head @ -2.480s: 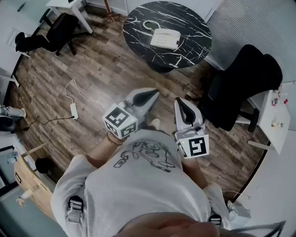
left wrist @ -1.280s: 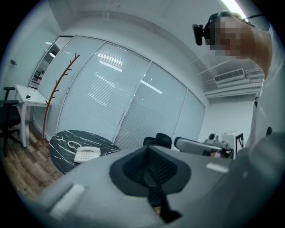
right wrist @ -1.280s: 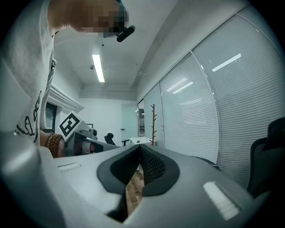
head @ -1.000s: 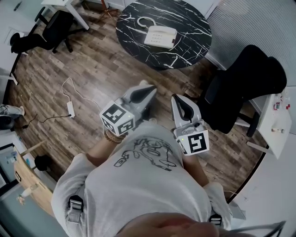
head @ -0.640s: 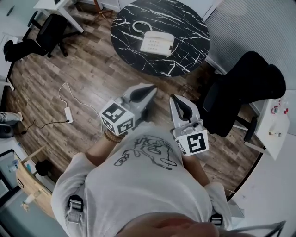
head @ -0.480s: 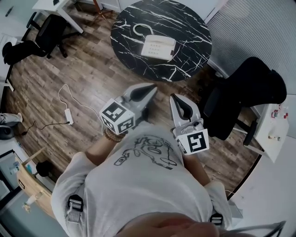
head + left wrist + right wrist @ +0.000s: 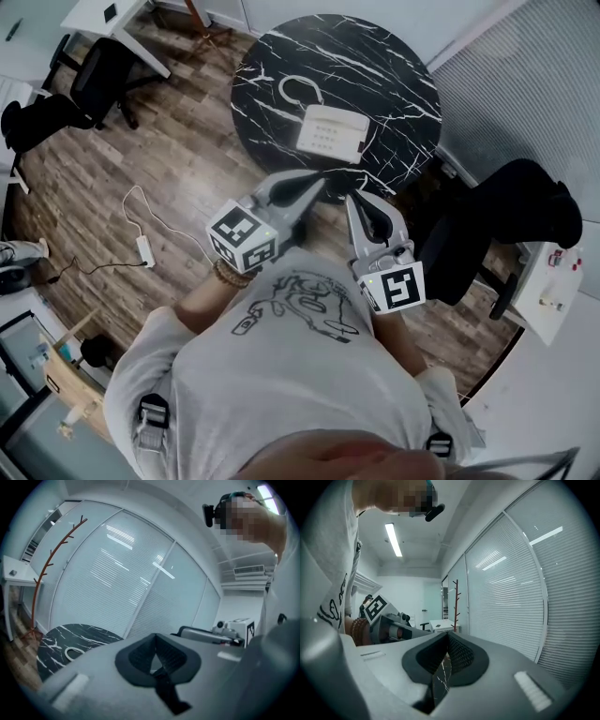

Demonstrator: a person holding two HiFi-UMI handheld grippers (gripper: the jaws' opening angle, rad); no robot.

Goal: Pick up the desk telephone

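Observation:
The white desk telephone (image 7: pixel 330 131) sits on a round black marble table (image 7: pixel 394 66), with its coiled cord (image 7: pixel 300 91) looped behind it. In the head view both grippers are held side by side in front of the person's chest, just short of the table's near rim. My left gripper (image 7: pixel 319 183) is shut and empty, and my right gripper (image 7: pixel 357 198) is also shut and empty. In the left gripper view the shut left gripper (image 7: pixel 155 637) points past the table (image 7: pixel 56 637). The right gripper (image 7: pixel 447 637) shows only a sliver of marble between its pads.
A black office chair (image 7: pixel 506 216) stands close on the right of the table. Another black chair (image 7: pixel 94 80) and a white desk (image 7: pixel 103 19) are at the far left. A power strip with cable (image 7: pixel 145 248) lies on the wood floor. A red coat rack (image 7: pixel 51 559) stands by the blinds.
The table and telephone have come much closer in the head view as the person walked toward them. Both grippers stayed shut and side by side.

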